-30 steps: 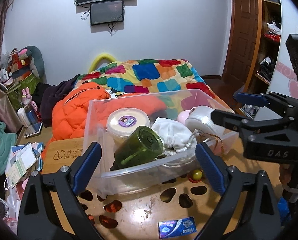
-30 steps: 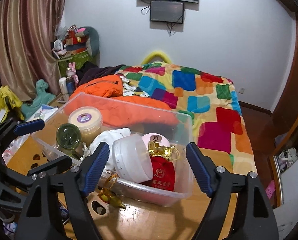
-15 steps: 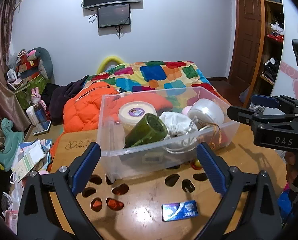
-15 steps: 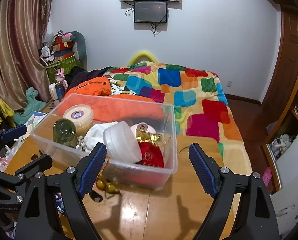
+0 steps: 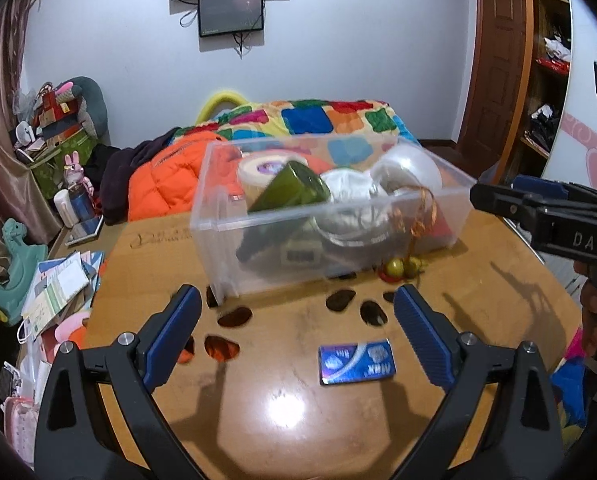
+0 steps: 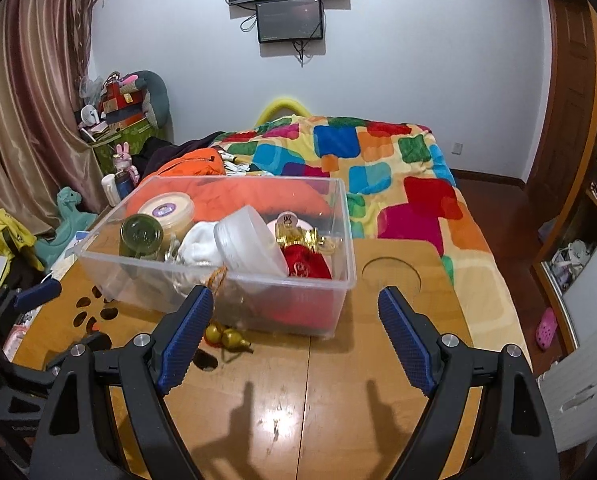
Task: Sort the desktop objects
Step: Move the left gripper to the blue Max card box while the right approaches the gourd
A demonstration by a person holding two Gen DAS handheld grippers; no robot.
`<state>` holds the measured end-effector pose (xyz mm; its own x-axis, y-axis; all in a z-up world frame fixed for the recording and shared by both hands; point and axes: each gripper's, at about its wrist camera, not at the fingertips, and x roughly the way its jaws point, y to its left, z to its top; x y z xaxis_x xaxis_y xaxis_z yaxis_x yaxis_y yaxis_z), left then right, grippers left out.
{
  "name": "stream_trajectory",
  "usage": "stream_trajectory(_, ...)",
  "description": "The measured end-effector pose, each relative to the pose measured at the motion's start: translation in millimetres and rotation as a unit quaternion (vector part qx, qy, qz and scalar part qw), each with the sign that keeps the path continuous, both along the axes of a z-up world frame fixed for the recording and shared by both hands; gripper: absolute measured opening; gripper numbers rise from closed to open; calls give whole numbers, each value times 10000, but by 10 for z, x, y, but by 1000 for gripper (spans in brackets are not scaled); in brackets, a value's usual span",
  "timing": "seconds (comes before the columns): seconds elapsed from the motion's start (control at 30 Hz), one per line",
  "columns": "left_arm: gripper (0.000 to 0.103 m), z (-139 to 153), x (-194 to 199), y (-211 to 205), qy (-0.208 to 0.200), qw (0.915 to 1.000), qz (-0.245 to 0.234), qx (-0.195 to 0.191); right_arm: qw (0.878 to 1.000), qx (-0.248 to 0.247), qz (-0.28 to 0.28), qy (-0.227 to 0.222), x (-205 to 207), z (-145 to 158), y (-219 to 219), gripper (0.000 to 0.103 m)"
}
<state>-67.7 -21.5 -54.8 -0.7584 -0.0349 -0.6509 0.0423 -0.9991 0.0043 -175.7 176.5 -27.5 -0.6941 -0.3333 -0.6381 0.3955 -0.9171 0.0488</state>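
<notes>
Left wrist view shows the left gripper (image 5: 296, 316) spread wide and empty above the wooden table (image 5: 258, 420), a blue packet (image 5: 356, 361) lying between its fingers, while the right gripper (image 6: 294, 322), equally spread and empty, faces the clear bin (image 6: 234, 276) holding a green jar (image 6: 141, 236) and red pouch (image 6: 306, 262).

Glossy wood table (image 6: 298, 420); clear plastic bin (image 6: 298, 300)

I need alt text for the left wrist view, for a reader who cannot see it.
A clear plastic bin full of small items stands on a wooden table, beyond the open, empty left gripper. A blue packet lies between its fingers; the right gripper enters from the right.
</notes>
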Motion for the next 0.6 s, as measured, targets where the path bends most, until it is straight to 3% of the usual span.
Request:
stream_trajectory(0.2, 98, -188, 71, 102, -328, 9994, -58, 131, 10000, 52, -32, -74, 92, -114, 34, 82)
stream_trajectory(0.6, 98, -357, 98, 211, -600, 9978, -80, 268, 9990, 208, 164, -354, 194, -402, -82, 82)
